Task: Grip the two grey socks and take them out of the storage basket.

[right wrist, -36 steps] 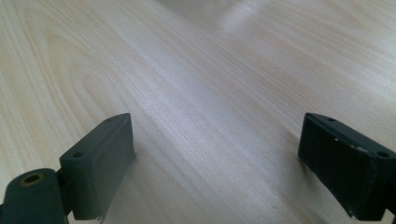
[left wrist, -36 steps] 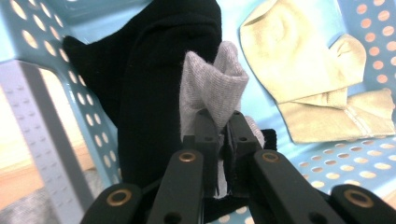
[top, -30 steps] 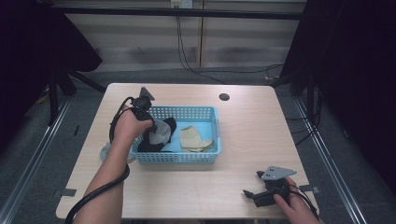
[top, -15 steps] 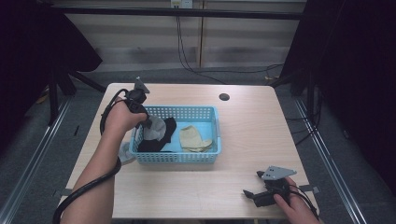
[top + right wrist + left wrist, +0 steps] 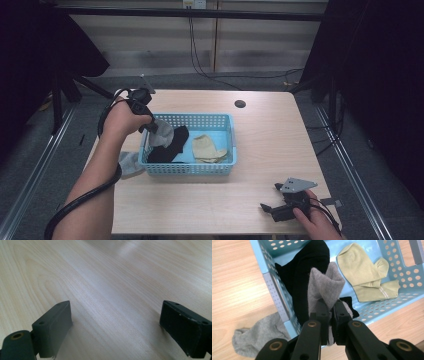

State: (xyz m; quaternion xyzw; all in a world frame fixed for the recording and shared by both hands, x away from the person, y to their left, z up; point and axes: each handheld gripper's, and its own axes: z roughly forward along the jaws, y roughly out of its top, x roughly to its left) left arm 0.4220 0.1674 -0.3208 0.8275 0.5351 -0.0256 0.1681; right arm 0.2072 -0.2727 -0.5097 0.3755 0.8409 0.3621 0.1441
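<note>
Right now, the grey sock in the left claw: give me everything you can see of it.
The grey sock is a soft, ribbed knit, light grey and fuzzy. The left claw is shut on a bunched fold of it, so the cloth stands up in a crumpled peak past the jaws. It hangs above the black sock at the left end of the blue basket; the cloth touches the jaws. In the high view it dangles over the basket's left end.

Left gripper [image 5: 150, 125] moved left and back, grey sock [image 5: 325, 286] lifted above basket [image 5: 227, 150] edge
</note>
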